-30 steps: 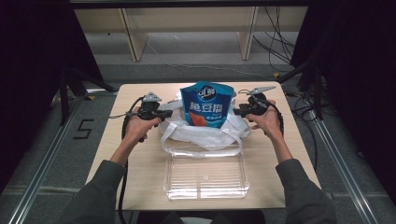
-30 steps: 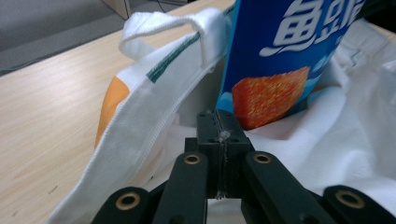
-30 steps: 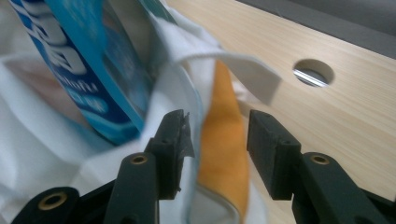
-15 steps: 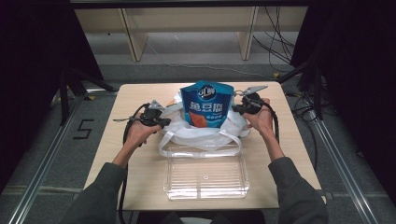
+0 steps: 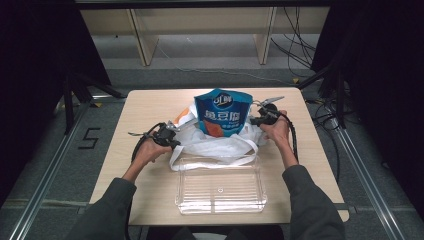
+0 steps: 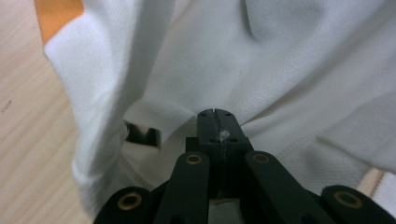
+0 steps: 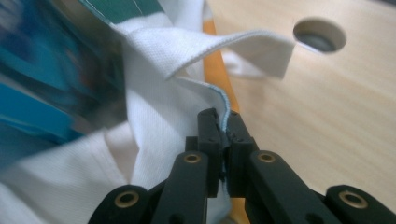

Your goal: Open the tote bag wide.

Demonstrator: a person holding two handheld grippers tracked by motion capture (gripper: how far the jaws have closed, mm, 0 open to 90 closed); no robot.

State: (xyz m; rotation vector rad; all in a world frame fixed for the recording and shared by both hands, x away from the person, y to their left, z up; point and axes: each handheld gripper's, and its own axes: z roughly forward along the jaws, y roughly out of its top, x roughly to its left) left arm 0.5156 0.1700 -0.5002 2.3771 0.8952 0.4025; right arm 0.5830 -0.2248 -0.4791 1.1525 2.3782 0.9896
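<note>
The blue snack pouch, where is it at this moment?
In the high view the blue snack pouch stands upright in the white cloth bag near the table's far edge, between the two grippers and beyond the clear plastic tray.

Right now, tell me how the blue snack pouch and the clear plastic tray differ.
The blue snack pouch stands upright inside the white cloth bag; the clear plastic tray lies flat and empty, nearer the person. The pouch is opaque and printed, the tray see-through. Both are on the wooden table.

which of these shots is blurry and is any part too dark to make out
Right gripper view: the blue snack pouch is smeared, while the right gripper on the white bag stays sharp. High view: surroundings beyond the table are near black.
</note>
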